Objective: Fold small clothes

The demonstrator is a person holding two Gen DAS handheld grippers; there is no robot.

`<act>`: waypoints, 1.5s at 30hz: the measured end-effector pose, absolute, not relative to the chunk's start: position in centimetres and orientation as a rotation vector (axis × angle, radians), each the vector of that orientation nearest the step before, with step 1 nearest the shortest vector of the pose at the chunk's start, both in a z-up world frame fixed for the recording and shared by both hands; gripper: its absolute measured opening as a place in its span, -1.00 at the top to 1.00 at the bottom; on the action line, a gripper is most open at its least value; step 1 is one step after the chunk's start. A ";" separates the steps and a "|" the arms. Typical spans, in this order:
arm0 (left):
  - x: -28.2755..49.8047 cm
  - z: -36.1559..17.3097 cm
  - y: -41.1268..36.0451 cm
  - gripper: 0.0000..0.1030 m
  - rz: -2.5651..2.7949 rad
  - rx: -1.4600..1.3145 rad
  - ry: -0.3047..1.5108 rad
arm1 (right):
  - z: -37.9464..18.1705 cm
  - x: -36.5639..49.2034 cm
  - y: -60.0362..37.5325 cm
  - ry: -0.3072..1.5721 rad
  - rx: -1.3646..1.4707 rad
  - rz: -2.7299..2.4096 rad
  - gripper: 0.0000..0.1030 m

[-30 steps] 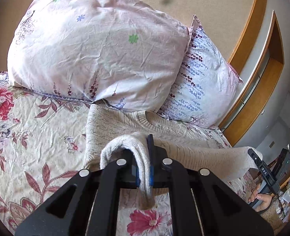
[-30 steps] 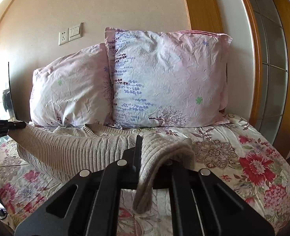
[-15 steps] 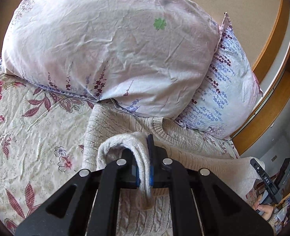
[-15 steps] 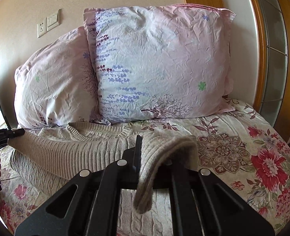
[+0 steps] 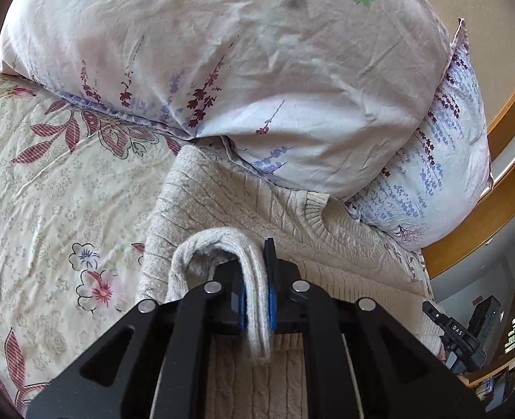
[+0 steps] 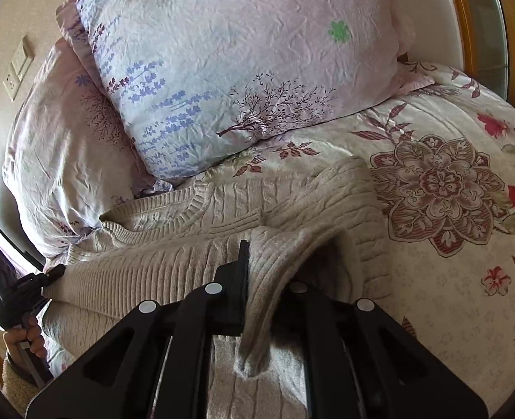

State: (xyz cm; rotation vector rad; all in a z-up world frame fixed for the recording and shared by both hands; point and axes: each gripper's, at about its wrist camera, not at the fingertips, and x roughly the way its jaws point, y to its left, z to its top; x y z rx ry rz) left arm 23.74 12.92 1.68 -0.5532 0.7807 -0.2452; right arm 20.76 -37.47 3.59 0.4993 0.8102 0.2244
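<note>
A cream cable-knit sweater (image 5: 243, 202) lies flat on the floral bedspread (image 5: 48, 192), its collar close under the pillows. My left gripper (image 5: 255, 269) has the ribbed hem between its blue pads; its jaws are opening, and the cloth still sits pinched there. My right gripper (image 6: 267, 262) is shut on the hem's other corner, with the fabric draped over and hiding its right finger. The hem is folded up over the sweater (image 6: 222, 209) body, low above it. The left gripper (image 6: 23, 286) shows at that view's left edge, held by a hand (image 6: 27, 335).
Two pale flowered pillows (image 5: 222, 52) (image 5: 449, 157) lean on the wall just beyond the collar. Bedspread (image 6: 449, 244) stretches to the right of the sweater. A wooden frame (image 5: 501, 192) borders the bed and a wall switch (image 6: 18, 66) sits behind the pillows.
Both grippers carried the hem forward and down toward the pillows, so the folded part now hangs low over the sweater's upper body. Both wrists rolled a little.
</note>
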 end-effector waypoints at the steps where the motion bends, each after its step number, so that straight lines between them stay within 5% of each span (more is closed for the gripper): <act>1: 23.8 1.6 12.9 0.70 -0.248 -0.560 0.783 | 3.6 20.7 -37.6 0.813 0.510 0.228 0.82; 5: 23.6 1.5 13.2 0.39 -0.263 -0.607 0.799 | 3.7 20.4 -37.9 0.827 0.538 0.244 0.79; 8: 23.5 1.5 13.3 0.37 -0.275 -0.623 0.802 | 3.7 19.9 -38.3 0.834 0.560 0.252 0.79; 10: 23.5 1.5 13.4 0.40 -0.279 -0.618 0.803 | 3.6 19.6 -38.7 0.836 0.580 0.256 0.79; 12: 23.6 1.3 13.4 0.70 -0.289 -0.614 0.812 | 3.6 19.5 -38.9 0.830 0.594 0.266 0.79; 15: 23.8 1.2 13.5 0.85 -0.284 -0.611 0.815 | 4.3 19.4 -38.8 0.799 0.568 0.273 0.81; 37: 29.4 -0.6 15.4 0.85 -0.193 -0.944 0.800 | 0.6 27.5 -40.8 0.863 0.887 0.109 0.81; 39: 29.7 -0.8 15.4 0.84 -0.183 -0.980 0.800 | 0.3 28.0 -40.7 0.881 0.911 0.103 0.74; 45: 29.9 -0.8 15.3 0.66 -0.197 -0.983 0.784 | 1.2 28.2 -39.5 0.840 0.869 0.127 0.00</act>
